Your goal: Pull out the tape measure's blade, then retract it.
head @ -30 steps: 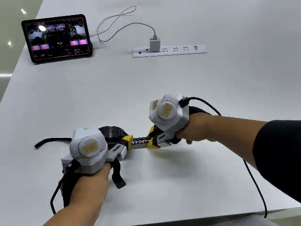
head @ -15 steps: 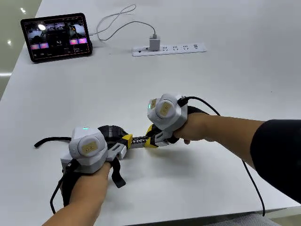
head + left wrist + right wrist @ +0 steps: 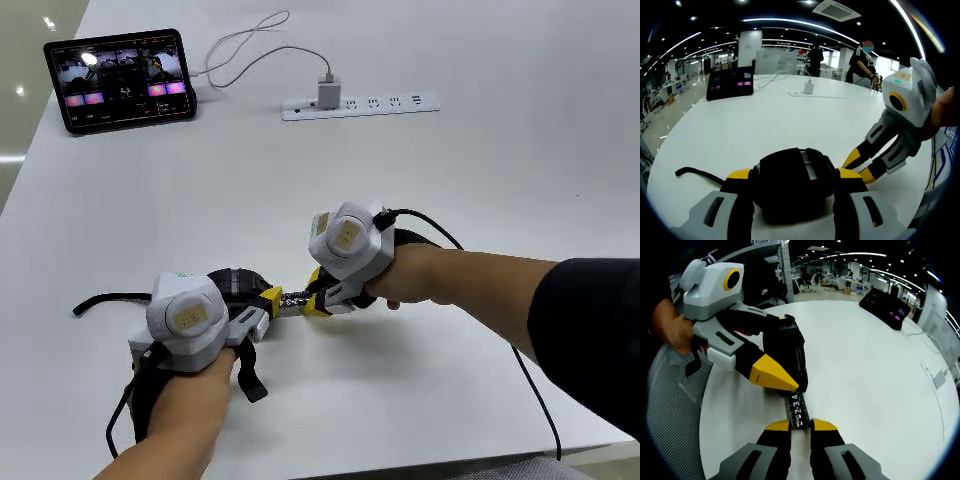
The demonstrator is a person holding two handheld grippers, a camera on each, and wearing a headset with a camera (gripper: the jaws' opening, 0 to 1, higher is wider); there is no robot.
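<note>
Retracting appears under way: less blade (image 3: pixel 796 407) is exposed than a second ago.
The right gripper (image 3: pixel 800 426), pinched narrowly on the blade's end, has been brought closer to the tape measure (image 3: pixel 795 187), which is clamped on the table (image 3: pixel 420 160) by the left gripper (image 3: pixel 262 303); the end hook is hidden between the jaws.

6 o'clock: right claw (image 3: pixel 800 427) pinches blade (image 3: pixel 797 409). 10 o'clock: left claw (image 3: pixel 784 356) clamps black tape measure (image 3: pixel 791 338) on white bench (image 3: pixel 865 370).
</note>
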